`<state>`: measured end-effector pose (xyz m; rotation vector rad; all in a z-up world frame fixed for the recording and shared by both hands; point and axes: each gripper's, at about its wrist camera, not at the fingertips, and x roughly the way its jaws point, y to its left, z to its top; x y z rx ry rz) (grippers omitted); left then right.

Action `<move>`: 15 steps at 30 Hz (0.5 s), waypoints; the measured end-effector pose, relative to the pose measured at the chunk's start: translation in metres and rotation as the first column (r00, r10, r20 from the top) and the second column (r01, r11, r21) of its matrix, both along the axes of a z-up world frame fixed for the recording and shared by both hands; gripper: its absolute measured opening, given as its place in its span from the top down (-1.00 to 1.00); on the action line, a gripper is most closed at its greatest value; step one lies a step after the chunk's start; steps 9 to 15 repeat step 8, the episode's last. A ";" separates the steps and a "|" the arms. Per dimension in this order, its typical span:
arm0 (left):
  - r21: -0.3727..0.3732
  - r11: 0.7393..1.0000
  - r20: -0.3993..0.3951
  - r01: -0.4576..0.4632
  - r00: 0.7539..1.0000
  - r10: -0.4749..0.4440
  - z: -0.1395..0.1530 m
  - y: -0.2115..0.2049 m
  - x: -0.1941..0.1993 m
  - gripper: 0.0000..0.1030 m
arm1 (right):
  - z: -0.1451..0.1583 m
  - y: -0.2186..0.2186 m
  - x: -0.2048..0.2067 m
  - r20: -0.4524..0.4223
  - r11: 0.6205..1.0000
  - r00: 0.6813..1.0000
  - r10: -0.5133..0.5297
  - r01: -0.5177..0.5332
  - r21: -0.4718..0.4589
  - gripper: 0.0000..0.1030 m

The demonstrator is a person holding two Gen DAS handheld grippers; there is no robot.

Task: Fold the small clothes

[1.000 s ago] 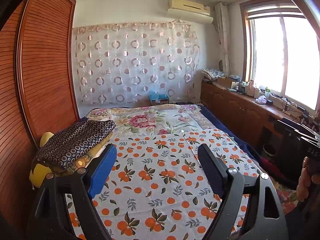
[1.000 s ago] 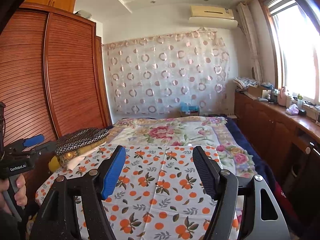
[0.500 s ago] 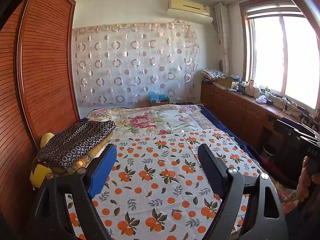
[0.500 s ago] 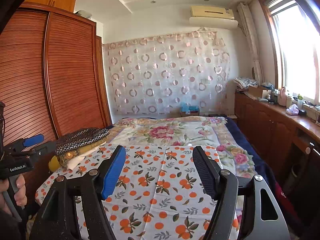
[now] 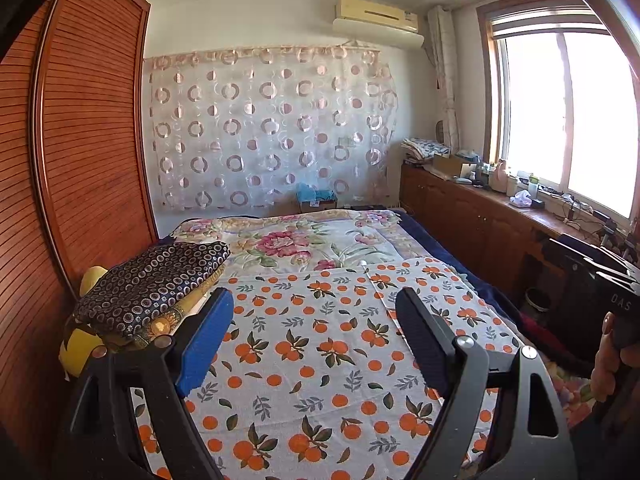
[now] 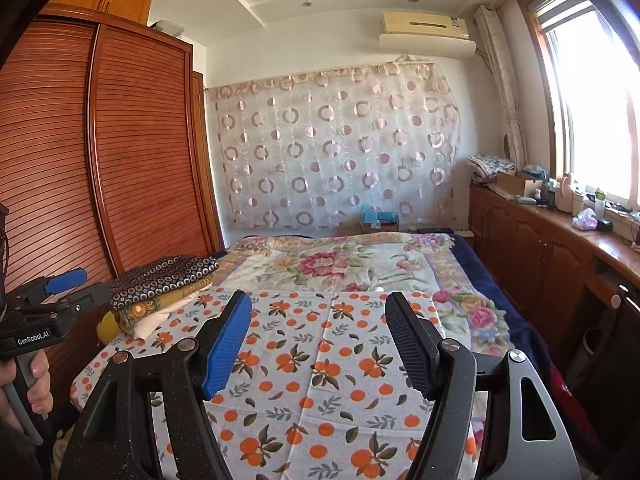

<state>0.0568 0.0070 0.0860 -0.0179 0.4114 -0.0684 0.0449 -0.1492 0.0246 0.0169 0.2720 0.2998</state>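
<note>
This is a bedroom in a home. A bed (image 5: 340,240) fills the middle, covered with a floral quilt (image 5: 304,240) and, nearer, an orange-print cloth (image 5: 320,360). A stack of folded fabrics (image 5: 152,284) sits at the bed's left edge. A slatted wooden wardrobe (image 5: 88,152) stands along the left wall. A circle-patterned curtain (image 5: 272,132) hangs on the far wall under an air conditioner (image 5: 378,20). On the right, low wooden cabinets (image 5: 472,220) cluttered with household items run under a sunlit window (image 5: 568,120).
</note>
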 end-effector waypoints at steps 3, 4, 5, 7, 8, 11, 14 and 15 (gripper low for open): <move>0.002 1.000 0.001 -0.001 1.000 0.001 0.000 -0.001 -0.001 -0.62 | 0.000 0.000 0.000 0.000 1.000 1.000 0.000 0.000 0.000 -0.38; 0.001 1.000 0.002 0.000 1.000 0.000 0.000 -0.001 -0.002 -0.62 | 0.000 -0.001 0.000 0.000 1.000 1.000 0.002 -0.002 0.000 -0.38; 0.000 1.000 0.002 0.001 1.000 -0.001 0.000 -0.001 -0.002 -0.62 | 0.000 -0.001 0.000 0.000 1.000 1.000 0.001 -0.001 -0.001 -0.38; 0.002 1.000 0.002 0.000 1.000 0.000 0.000 -0.001 -0.001 -0.62 | 0.000 -0.001 0.000 0.001 1.000 1.000 0.001 -0.001 -0.001 -0.38; 0.002 1.000 0.002 -0.001 1.000 0.001 0.000 -0.001 -0.002 -0.62 | 0.000 -0.001 0.001 0.001 1.000 1.000 0.001 -0.001 -0.001 -0.38; 0.002 1.000 0.002 -0.001 1.000 0.001 0.000 -0.001 -0.002 -0.62 | 0.000 -0.001 0.001 0.001 1.000 1.000 0.001 -0.001 -0.001 -0.38; 0.002 1.000 0.002 -0.001 1.000 0.001 0.000 -0.001 -0.002 -0.62 | 0.000 -0.001 0.001 0.001 1.000 1.000 0.001 -0.001 -0.001 -0.38; 0.002 1.000 0.002 -0.001 1.000 0.001 0.000 -0.001 -0.002 -0.62 | 0.000 -0.001 0.001 0.001 1.000 1.000 0.001 -0.001 -0.001 -0.38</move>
